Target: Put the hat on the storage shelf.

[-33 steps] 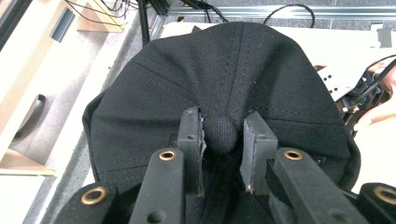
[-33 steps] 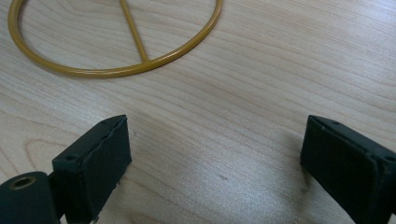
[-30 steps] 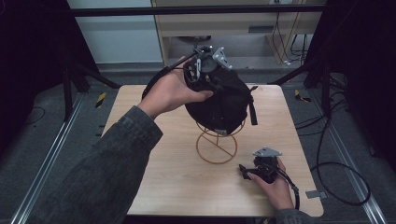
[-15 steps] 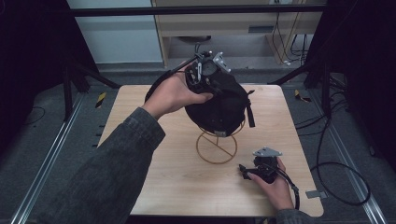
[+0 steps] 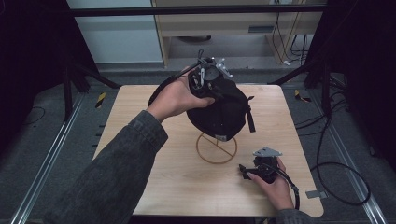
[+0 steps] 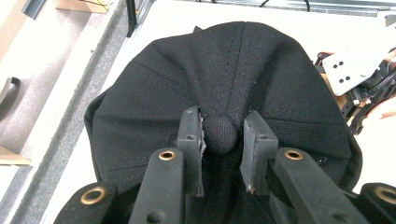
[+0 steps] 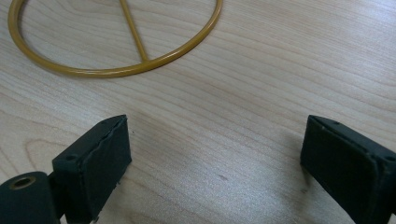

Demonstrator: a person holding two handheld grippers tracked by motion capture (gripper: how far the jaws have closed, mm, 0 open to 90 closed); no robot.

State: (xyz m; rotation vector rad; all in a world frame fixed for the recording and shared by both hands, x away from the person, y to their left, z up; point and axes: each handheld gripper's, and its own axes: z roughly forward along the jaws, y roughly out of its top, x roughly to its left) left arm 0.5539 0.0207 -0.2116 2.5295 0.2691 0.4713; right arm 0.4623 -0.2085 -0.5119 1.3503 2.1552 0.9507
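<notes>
1. At the left we see the sleeve [image 5: 109, 172] reaching up across the counter [image 5: 140, 140] to the left hand [image 5: 175, 99], which holds the left gripper [image 5: 205, 79] over the far middle of the counter.
2. In the left gripper view its fingers [image 6: 191, 149] are closed on the button [image 6: 221, 134] at the top of the cap [image 6: 224, 74]; one pad presses the button's left side, the other stands close at its right.
3. In the high view the cap [image 5: 219, 109] hangs tilted under that gripper, above the stand [image 5: 216, 148], a yellow wire ring with a bar across it that rests on the counter's middle. We cannot tell whether the cap touches the stand.
4. Further right, the right hand [image 5: 273, 186] rests the right gripper [image 5: 243, 170] on the counter near its front right corner, just beside the stand's ring.
5. In the right gripper view its fingers [image 7: 98, 154] stand wide apart and hold nothing, with bare wood between them and the ring [image 7: 116, 70] ahead.
</notes>
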